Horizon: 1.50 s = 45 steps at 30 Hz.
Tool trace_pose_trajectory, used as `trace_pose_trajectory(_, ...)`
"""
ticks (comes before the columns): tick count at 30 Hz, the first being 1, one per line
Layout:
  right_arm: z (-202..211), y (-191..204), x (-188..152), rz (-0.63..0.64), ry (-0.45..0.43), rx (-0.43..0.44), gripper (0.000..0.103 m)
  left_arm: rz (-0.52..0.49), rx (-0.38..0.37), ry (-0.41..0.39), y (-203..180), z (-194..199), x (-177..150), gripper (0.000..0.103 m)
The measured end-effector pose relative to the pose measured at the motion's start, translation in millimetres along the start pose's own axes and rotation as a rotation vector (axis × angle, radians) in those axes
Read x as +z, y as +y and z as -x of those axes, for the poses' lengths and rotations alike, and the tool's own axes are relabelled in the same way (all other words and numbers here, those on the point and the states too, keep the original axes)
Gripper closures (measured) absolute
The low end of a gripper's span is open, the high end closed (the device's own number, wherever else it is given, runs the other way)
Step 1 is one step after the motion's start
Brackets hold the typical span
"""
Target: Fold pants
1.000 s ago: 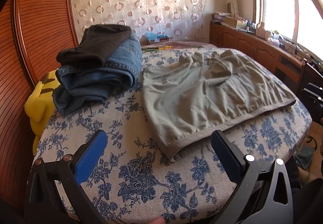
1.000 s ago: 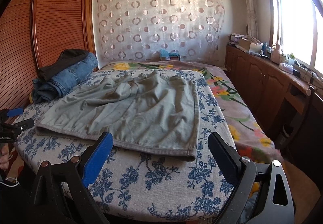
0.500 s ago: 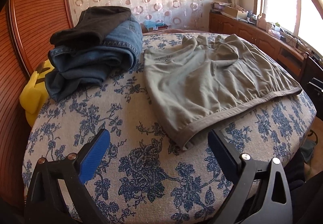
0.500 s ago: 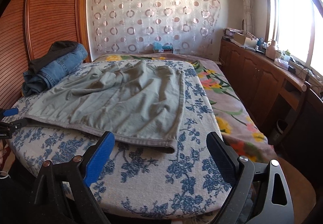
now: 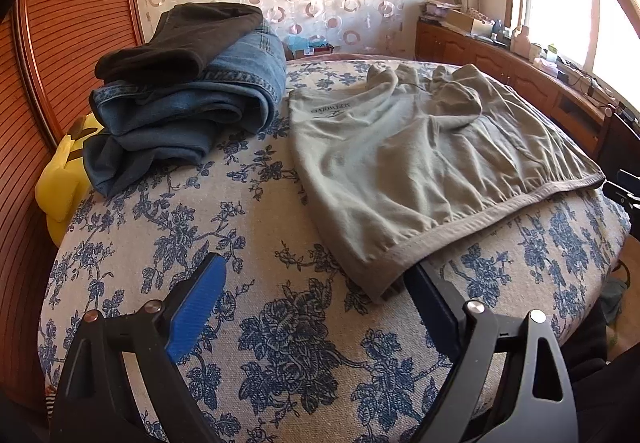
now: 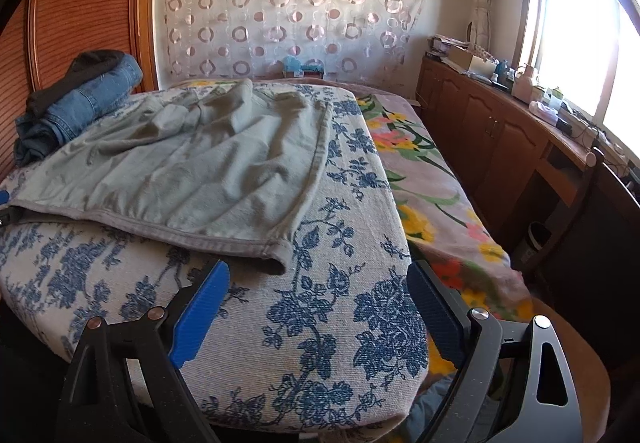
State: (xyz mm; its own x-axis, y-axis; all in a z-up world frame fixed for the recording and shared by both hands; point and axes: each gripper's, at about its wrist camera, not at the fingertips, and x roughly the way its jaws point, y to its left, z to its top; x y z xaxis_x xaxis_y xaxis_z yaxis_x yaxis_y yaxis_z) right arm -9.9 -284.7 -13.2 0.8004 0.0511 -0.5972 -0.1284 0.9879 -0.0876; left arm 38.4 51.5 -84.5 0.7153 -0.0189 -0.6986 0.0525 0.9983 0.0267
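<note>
Grey-green pants (image 5: 420,163) flat on floral bed (image 5: 260,211) (waistband nearest)

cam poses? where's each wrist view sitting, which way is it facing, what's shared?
Left wrist: low over the floral bed, facing the grey-green pants' near-left corner; own open left gripper shows.
Right wrist: at the pants' near-right corner, facing the curtain; own open right gripper shows.
Shared: pants, folded jeans stack, curtain, window.

The only writing is a dark printed logo on the grey-green pants (image 5: 400,151), at the corner nearest the folded jeans (image 5: 192,99). It appears reversed and too small to make out.
</note>
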Motion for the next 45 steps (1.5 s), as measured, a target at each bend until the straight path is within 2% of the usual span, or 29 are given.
trace_pose_trajectory(8,11,3,8,-0.028,0.007,-0.011,0.016,-0.003,-0.008,0.008,-2,-6,2,0.014)
trace_pose_trajectory(14,8,5,9,-0.028,-0.01,0.015,0.029,-0.005,-0.025,0.006,-2,-6,3,0.023)
trace_pose_trajectory(17,5,4,8,-0.028,-0.011,0.034,0.042,-0.012,-0.036,0.001,-4,-5,4,0.029)
trace_pose_trajectory(19,0,1,9,-0.031,-0.006,0.044,0.059,-0.014,-0.049,-0.002,-6,-5,3,0.034)
trace_pose_trajectory(20,1,0,8,-0.032,-0.005,0.048,0.063,-0.015,-0.054,-0.006,-6,-4,3,0.037)
trace_pose_trajectory(22,-3,-3,11,-0.037,0.002,0.063,0.079,-0.018,-0.062,-0.014,-8,-1,2,0.042)
trace_pose_trajectory(24,-6,-4,13,-0.032,0.015,0.089,0.084,-0.021,-0.071,-0.017,-9,-1,2,0.045)
trace_pose_trajectory(28,-7,-7,14,-0.027,0.018,0.107,0.09,-0.033,-0.095,-0.035,-11,5,1,0.059)
trace_pose_trajectory(33,-5,-12,15,-0.028,0.019,0.11,0.091,-0.041,-0.109,-0.055,-13,13,0,0.069)
trace_pose_trajectory(35,-4,-12,16,-0.027,0.021,0.112,0.091,-0.041,-0.117,-0.068,-13,16,0,0.078)
trace_pose_trajectory(38,-3,-13,16,-0.025,0.023,0.119,0.091,-0.05,-0.138,-0.067,-16,17,-1,0.086)
trace_pose_trajectory(43,-2,-10,18,-0.028,0.026,0.125,0.092,-0.074,-0.15,-0.065,-21,17,0,0.092)
trace_pose_trajectory(45,1,-11,18,-0.024,0.024,0.13,0.097,-0.072,-0.153,-0.069,-21,19,0,0.093)
